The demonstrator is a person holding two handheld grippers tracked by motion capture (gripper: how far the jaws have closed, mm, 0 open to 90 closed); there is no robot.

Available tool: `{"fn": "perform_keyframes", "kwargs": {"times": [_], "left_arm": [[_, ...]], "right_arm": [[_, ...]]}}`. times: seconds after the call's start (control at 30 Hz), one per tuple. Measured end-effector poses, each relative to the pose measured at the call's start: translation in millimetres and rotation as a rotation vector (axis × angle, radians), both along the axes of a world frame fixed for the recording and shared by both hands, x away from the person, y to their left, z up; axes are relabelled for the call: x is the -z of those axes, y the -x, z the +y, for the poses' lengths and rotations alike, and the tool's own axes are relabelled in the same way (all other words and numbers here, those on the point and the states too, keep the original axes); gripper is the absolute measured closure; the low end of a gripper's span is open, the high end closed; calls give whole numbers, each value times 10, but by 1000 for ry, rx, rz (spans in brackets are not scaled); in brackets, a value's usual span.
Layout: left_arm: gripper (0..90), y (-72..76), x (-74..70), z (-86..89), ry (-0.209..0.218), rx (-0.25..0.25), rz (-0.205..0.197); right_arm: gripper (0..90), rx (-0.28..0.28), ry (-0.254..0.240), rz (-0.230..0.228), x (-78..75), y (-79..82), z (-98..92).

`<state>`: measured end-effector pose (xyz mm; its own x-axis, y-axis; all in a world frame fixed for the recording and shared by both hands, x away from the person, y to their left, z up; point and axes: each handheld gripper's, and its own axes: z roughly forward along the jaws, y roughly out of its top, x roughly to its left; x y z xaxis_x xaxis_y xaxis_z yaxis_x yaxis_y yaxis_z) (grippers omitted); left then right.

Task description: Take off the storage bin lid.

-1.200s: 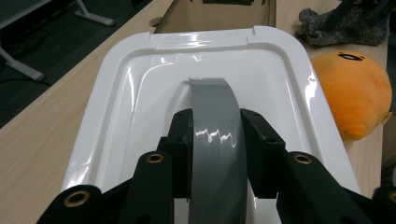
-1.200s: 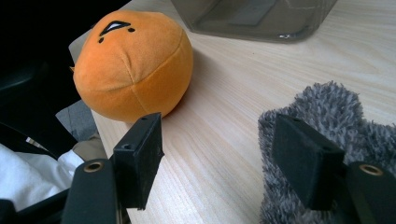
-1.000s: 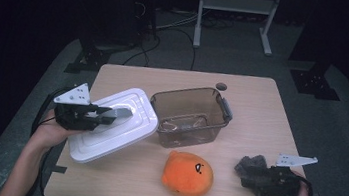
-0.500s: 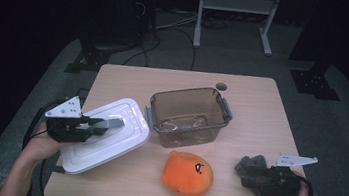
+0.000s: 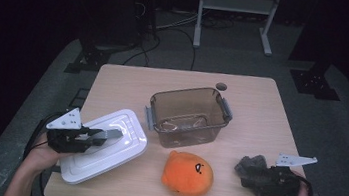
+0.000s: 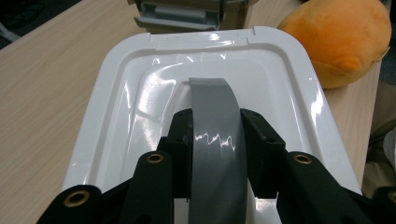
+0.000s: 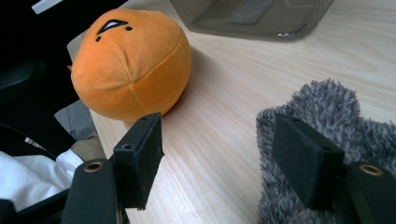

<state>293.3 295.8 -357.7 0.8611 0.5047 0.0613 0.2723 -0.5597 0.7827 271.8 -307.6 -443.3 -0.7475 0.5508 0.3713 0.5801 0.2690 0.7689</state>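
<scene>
Here, left claw (image 6: 215, 154) clamped on the white lid's (image 6: 140, 93) grey handle (image 6: 212, 116); right claw (image 7: 219, 163) wide, empty.

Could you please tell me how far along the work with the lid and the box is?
Done: the box stands open. In hand: the left gripper is shut on the handle of the white lid, which is on the table. Left: the orange toy lies outside the box.
</scene>
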Motion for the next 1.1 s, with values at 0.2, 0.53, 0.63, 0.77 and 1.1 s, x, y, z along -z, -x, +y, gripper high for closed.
{"fn": "perform_keyframes", "kwargs": {"times": [0.2, 0.53, 0.63, 0.77, 1.1], "left_arm": [[664, -9, 136, -19, 3, 1, 16], [663, -49, 355, -77, -14, 5, 47], [664, -66, 425, -93, -7, 2, 57], [663, -85, 510, -117, -16, 3, 71], [663, -144, 646, -171, -30, 4, 104]], "right_arm": [[327, -1, 0, 0, 6, -3, -3], [327, -2, -1, 4, 12, -5, 1], [327, -3, -1, 6, 14, -6, 3], [327, -4, -4, 7, 16, -6, 0], [327, -8, 0, 8, 17, -5, 6]]}}
